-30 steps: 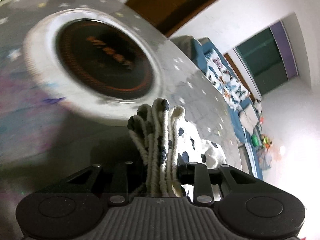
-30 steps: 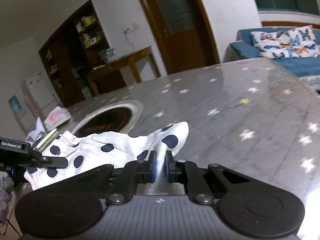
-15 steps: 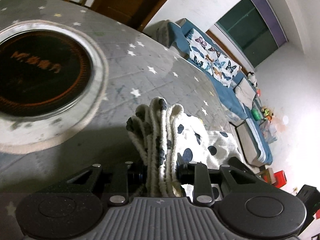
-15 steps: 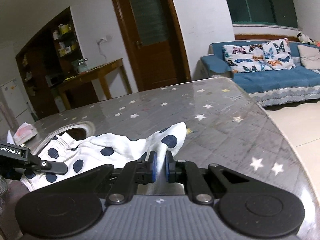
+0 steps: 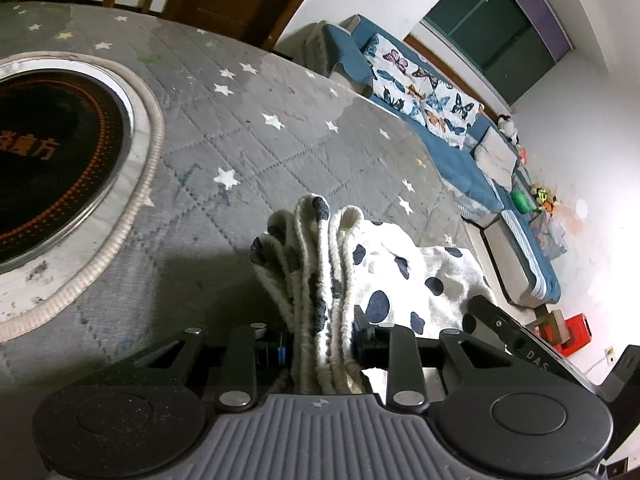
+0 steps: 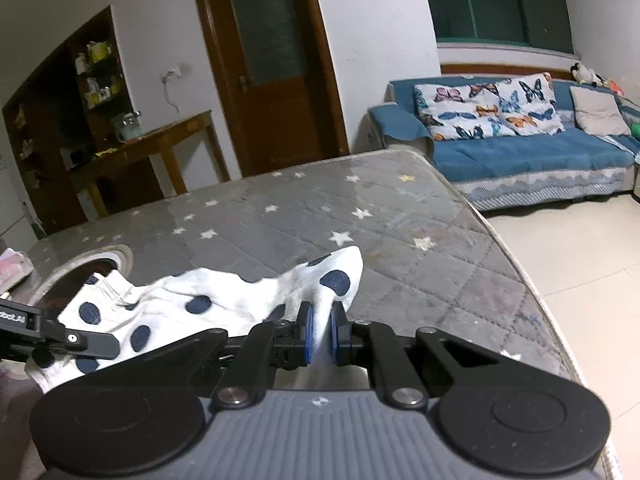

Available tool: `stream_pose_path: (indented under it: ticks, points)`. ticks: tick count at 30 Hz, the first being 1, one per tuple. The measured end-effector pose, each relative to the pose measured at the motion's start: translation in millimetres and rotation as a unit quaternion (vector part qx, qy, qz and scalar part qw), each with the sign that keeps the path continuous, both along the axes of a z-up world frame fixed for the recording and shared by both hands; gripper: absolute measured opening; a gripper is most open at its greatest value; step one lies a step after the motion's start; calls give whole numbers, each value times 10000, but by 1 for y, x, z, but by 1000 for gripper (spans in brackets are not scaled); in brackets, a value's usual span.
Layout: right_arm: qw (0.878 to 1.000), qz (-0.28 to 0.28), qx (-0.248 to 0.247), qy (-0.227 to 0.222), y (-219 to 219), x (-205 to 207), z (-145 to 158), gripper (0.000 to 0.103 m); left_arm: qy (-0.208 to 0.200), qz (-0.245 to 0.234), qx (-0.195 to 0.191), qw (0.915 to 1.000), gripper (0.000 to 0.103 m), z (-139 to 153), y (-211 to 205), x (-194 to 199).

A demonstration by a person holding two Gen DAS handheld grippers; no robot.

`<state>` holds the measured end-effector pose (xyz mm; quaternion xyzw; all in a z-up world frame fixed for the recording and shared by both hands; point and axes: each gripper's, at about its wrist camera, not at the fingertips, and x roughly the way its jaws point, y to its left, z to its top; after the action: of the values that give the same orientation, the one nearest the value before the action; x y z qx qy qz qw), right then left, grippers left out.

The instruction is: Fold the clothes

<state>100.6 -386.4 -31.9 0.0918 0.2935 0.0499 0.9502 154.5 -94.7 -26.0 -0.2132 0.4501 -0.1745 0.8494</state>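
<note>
The left gripper [image 5: 320,348] clamps the bunched, ribbed waistband of a white cotton garment with navy polka dots [image 5: 404,276], which stretches rightward above the grey star-patterned quilted table [image 5: 248,128]. The right gripper [image 6: 320,330] pinches a thin corner of that garment between its blue pads [image 6: 306,332].

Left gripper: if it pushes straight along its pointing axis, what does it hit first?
Probably the grey star-print tabletop, just past the bunched polka-dot garment that the left gripper is clamping. It angles downward; depth is unclear. The round cooktop inset lies off to the side.
</note>
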Motion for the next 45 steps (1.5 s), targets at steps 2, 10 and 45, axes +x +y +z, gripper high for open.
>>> stream_pose_path:
  ticks: [2, 10, 45]
  points:
    - [10000, -37, -28, 76, -4, 4, -6, 8, 33, -6, 54, 10000, 32, -2, -1, 1]
    - [9992, -121, -195, 315, -11, 12, -18, 15, -117, -20, 260, 9996, 57, 7, 11, -5]
    - [9953, 899, 24, 361, 60, 65, -1, 44, -760, -28, 930, 9928, 47, 15, 1, 12]
